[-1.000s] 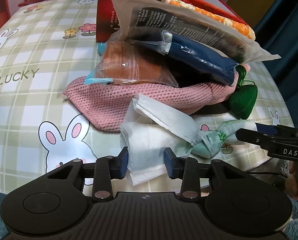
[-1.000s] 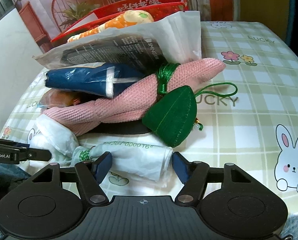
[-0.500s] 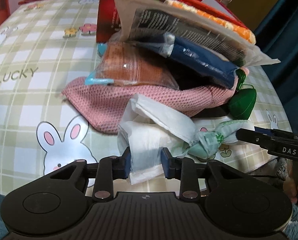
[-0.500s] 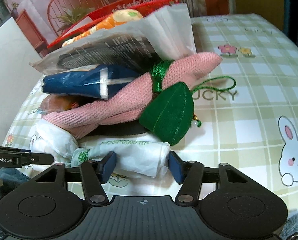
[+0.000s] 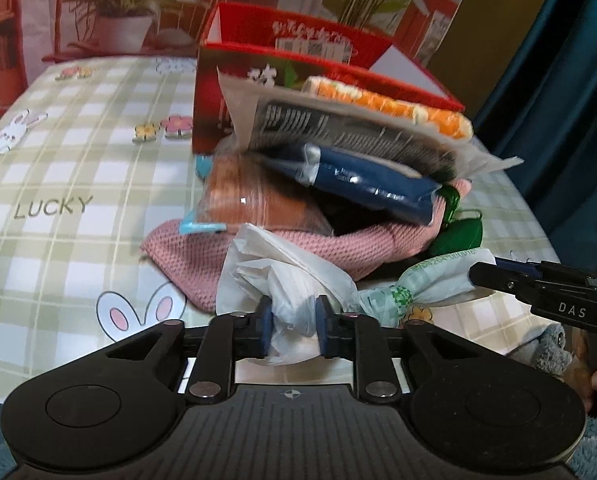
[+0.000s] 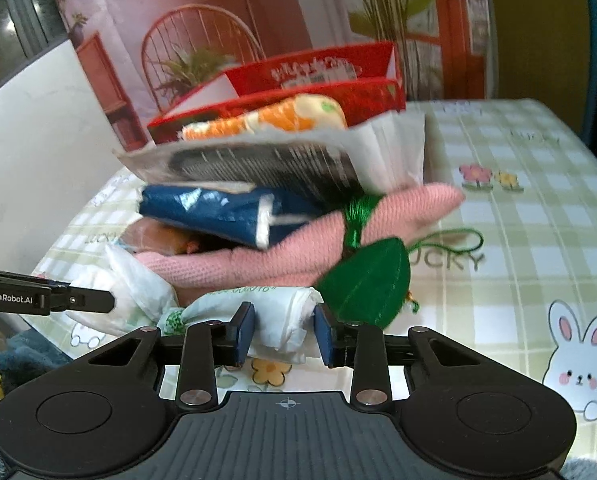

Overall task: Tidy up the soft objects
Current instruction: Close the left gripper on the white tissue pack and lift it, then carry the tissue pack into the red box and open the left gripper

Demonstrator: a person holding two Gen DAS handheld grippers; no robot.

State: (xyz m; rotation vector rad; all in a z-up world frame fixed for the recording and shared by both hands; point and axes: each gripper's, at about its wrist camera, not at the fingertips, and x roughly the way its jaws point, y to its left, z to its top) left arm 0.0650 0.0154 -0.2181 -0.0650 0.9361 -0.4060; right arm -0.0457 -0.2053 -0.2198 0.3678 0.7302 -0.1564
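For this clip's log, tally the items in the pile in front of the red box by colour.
White: 1, knotted plastic bag
Pink: 1, knit cloth
Green: 1, stuffed pouch with cord
Navy blue: 1, plastic packet
Orange-brown: 1, clear-wrapped item
Black-and-white print: 1, printed packet
Orange and cream: 1, soft item, on top
Total: 7

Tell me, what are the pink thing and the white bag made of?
The pink cloth looks like knitted yarn, soft and matte: you can see a bumpy weave. The white bag looks like thin plastic film, crinkled and slightly see-through, bunched between the left gripper.
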